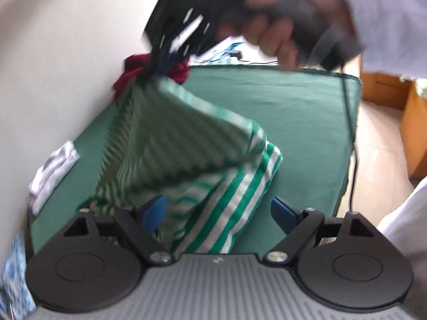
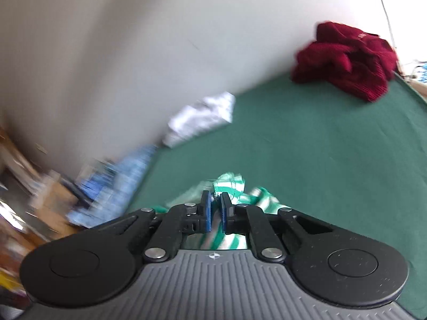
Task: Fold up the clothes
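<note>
A: Left wrist view first — where is the garment?

B: The striped garment point(image 1: 186, 160), green and white, hangs at the centre over the green bench point(image 1: 280, 112). Its top corner is lifted toward 11 o'clock by the right tongs point(image 1: 157, 66), held in a person's hand point(image 1: 272, 34); its lower folds trail down to the left tongs point(image 1: 218, 213).

A: And the left tongs?

B: Spread wide apart — cloth lies between the blue pads point(image 1: 154, 212), but nothing is pinched.

A: Right wrist view?

B: The right tongs point(image 2: 215, 210) are drawn nearly together, with striped cloth in the narrow gap and bunched just past the tips. I judge them clamped on that fabric. A red sweater point(image 2: 347, 58) lies crumpled at 1 o'clock, and a white folded cloth point(image 2: 200, 120) sits at 11 o'clock by the wall.

A: How will the garment handle?

B: Soft, light and limp, I think; it sags wherever it is unsupported. Hold a hem or corner, not the slack middle, or the layers may slide.
</note>
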`<state>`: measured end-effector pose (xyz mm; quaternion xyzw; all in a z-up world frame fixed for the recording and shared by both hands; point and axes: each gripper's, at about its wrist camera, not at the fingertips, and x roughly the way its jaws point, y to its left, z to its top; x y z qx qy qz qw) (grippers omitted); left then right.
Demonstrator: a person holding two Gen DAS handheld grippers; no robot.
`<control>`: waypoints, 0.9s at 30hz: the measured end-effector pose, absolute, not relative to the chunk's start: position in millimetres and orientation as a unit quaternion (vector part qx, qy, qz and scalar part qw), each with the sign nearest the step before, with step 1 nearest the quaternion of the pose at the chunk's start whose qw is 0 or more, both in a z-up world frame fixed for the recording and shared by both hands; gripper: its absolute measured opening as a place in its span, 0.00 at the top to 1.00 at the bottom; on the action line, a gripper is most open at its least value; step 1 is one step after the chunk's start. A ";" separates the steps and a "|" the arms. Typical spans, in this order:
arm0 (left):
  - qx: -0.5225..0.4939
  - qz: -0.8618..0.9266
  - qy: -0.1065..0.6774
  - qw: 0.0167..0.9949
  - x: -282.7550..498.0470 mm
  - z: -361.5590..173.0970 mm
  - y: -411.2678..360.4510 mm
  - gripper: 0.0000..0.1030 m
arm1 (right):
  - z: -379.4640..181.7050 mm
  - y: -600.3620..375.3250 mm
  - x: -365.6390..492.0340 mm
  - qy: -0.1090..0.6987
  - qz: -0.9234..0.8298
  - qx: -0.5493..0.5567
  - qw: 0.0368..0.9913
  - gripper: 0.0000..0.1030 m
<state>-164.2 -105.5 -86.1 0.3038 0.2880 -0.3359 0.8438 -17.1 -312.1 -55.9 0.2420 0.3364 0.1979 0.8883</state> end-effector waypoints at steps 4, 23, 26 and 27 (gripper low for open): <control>0.348 -0.319 0.264 0.841 -184.5 -96.1 -134.6 0.12 | -41.5 -327.2 -22.8 0.329 0.231 0.295 0.867 0.93; 0.398 -0.186 0.240 0.866 -225.1 -115.7 -163.5 0.11 | -72.8 -334.0 -87.9 0.395 0.237 0.061 0.885 0.75; 0.421 -0.169 0.211 0.866 -230.6 -102.9 -161.4 0.11 | -66.5 -339.9 -76.3 0.406 0.241 0.134 0.871 0.91; 0.426 -0.165 0.199 0.867 -232.8 -97.1 -162.1 0.10 | -53.6 -341.0 -75.6 0.395 0.255 0.156 0.869 0.91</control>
